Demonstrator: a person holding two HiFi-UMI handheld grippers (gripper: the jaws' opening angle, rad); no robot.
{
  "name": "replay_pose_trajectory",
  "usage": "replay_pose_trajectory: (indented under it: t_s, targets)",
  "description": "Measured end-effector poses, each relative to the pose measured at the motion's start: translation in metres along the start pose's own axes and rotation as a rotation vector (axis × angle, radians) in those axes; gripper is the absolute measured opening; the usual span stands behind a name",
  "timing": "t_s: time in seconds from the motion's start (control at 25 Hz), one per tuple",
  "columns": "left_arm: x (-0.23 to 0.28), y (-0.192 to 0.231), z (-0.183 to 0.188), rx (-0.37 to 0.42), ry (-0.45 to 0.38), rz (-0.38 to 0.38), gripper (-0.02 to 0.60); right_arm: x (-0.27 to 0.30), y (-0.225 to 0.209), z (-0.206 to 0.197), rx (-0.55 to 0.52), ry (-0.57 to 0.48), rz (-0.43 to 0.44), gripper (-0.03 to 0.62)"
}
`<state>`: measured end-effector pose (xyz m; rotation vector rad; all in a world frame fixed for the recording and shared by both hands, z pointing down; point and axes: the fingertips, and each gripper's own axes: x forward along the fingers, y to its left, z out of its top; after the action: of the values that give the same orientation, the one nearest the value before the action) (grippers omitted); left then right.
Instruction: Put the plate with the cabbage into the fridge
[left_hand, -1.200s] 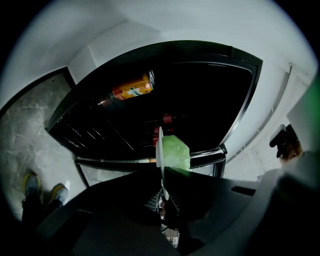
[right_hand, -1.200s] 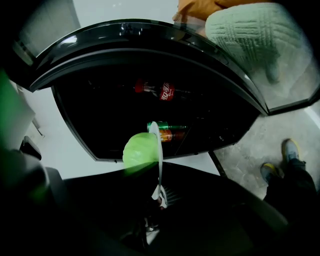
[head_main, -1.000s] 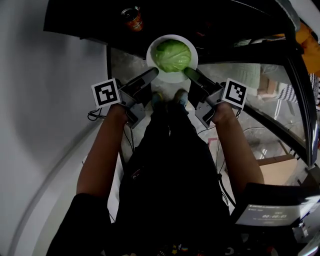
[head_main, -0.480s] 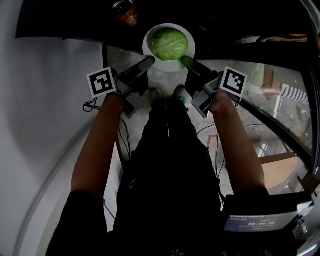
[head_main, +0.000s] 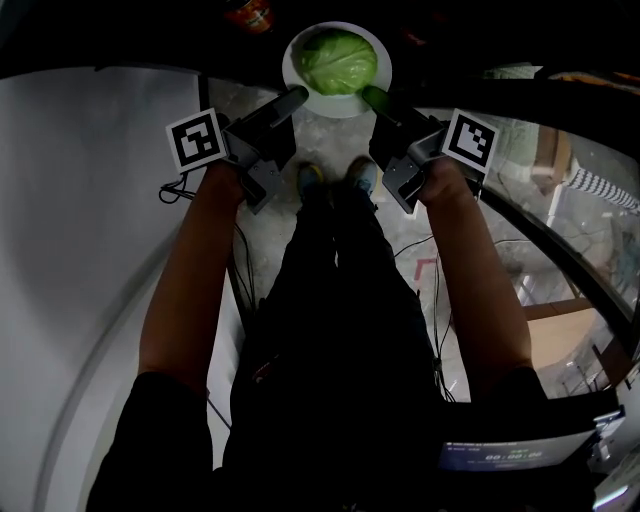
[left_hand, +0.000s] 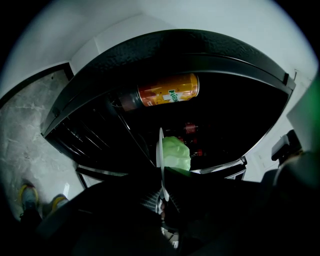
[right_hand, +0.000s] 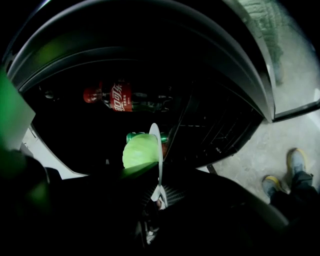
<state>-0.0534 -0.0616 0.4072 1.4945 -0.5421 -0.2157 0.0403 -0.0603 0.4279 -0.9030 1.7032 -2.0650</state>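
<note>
**Plate at the fridge mouth, carried on two rim pinches**

The fridge (left_hand: 215, 50) is open, and the plate (head_main: 335, 106) hangs level at its dark opening, above the floor. The main risk appears to be the edge of the opening. If the plate clips it or a wire rack (right_hand: 215, 125), the jolt could twist the plate out of both grips.

Each hold is thin. The left gripper (left_hand: 162, 190) is clamped on one side of the rim and the right gripper (right_hand: 157, 187) on the opposite side. If the hands drift apart or one drops, the plate would likely tilt.

The cabbage (head_main: 340, 62) sits loose in the middle, so a tilt could roll it off. The orange bottle (left_hand: 160, 92) and the cola bottle (right_hand: 117, 97) lie inside and could be knocked if the plate goes in blind.

The interior is almost black, so no free shelf space shows. In the head view the fridge top is cut off. How deep the jaws bite is lost in shadow.
</note>
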Motion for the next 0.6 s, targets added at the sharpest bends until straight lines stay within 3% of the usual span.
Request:
replay_pose_trajectory:
  t_s: [0.6]
  targets:
    - [-0.0001,0.0004,0.0006,0.007,0.0,-0.026,0.018,-0.0004,0.0039,-0.0015,-0.042,-0.033,0.005,0.02]
